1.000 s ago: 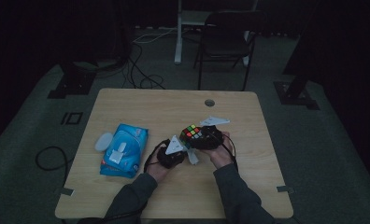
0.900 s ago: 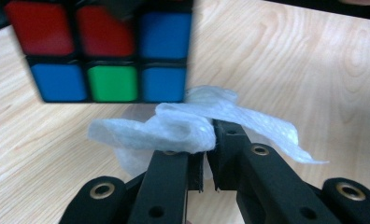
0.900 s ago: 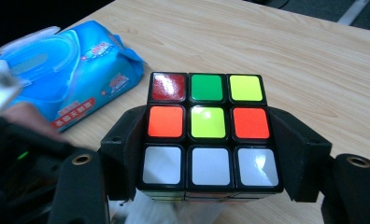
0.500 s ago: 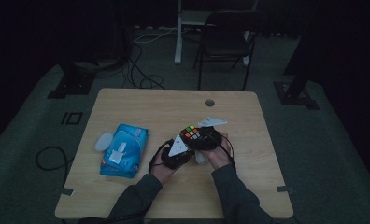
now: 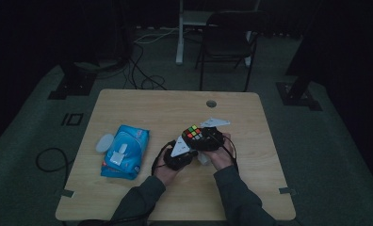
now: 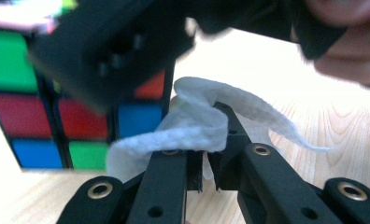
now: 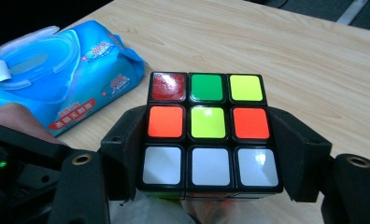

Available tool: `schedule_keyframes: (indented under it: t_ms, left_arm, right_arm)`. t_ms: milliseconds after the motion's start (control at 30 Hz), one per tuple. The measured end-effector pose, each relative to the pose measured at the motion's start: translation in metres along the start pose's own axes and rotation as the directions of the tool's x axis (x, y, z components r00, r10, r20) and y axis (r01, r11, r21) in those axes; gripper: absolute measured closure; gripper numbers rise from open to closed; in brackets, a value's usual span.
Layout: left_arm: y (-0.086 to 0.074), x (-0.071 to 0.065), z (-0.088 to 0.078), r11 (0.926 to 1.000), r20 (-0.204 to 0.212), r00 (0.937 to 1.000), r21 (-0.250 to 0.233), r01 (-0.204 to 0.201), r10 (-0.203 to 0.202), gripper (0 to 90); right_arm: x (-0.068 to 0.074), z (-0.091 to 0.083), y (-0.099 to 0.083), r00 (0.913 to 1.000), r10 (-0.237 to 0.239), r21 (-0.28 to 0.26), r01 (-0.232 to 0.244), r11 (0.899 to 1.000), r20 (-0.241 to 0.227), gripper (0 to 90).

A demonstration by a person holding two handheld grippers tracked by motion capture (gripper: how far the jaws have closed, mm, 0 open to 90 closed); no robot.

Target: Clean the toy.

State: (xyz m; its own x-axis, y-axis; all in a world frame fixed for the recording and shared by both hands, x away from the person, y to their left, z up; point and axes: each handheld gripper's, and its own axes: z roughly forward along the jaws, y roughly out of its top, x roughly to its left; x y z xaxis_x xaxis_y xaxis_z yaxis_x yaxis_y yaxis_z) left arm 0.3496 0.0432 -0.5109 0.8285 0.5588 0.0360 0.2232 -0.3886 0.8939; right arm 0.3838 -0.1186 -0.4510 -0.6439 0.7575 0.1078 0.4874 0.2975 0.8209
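Right gripper (image 7: 210,154) shut tight on a Rubik's cube (image 7: 206,126), one black finger (image 7: 122,149) pressed on each side of it. Top face of the cube showing red, green and yellow squares in the far row, orange, yellow-green and orange in the middle, white squares nearest the fingers. Cube held up off the counter (image 7: 314,60), seen from above near the middle of it (image 5: 192,133).

Left gripper (image 6: 204,161) closed on a white wet wipe (image 6: 197,126), pinched between its two fingers (image 6: 167,172). Wipe bunched and folded over the fingertips, one loose end hanging off to the side. Just past these fingers, a side of the cube with red, blue and green squares, very close to the wipe; touching or not, cannot tell.

Blue pack of wet wipes (image 5: 125,151) lying flat on the counter, off to the left of both grippers, well apart from the cube. Small white lid-like thing (image 5: 104,142) beside the pack.
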Motion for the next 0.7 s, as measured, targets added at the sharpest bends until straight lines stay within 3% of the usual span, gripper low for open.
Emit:
schedule_keyframes:
  t_ms: [167,533,700]
  left_arm:
    - [-0.002,0.001,0.003,0.9998,-0.006,0.9998,0.009,0.019,-0.019,85.1]
    - [0.011,-0.002,-0.001,0.9974,0.024,0.9995,-0.068,0.023,-0.021,85.1]
    - [0.009,-0.002,0.003,0.9986,0.014,0.9998,-0.050,0.014,-0.014,84.9]
  right_arm:
    - [0.000,-0.001,0.001,0.9999,-0.007,-0.003,0.007,1.000,0.009,34.3]
    - [-0.003,0.000,-0.002,0.9999,0.012,0.001,-0.012,1.000,-0.007,34.3]
    - [-0.002,0.001,-0.003,0.9998,0.016,0.006,-0.016,1.000,-0.009,34.3]
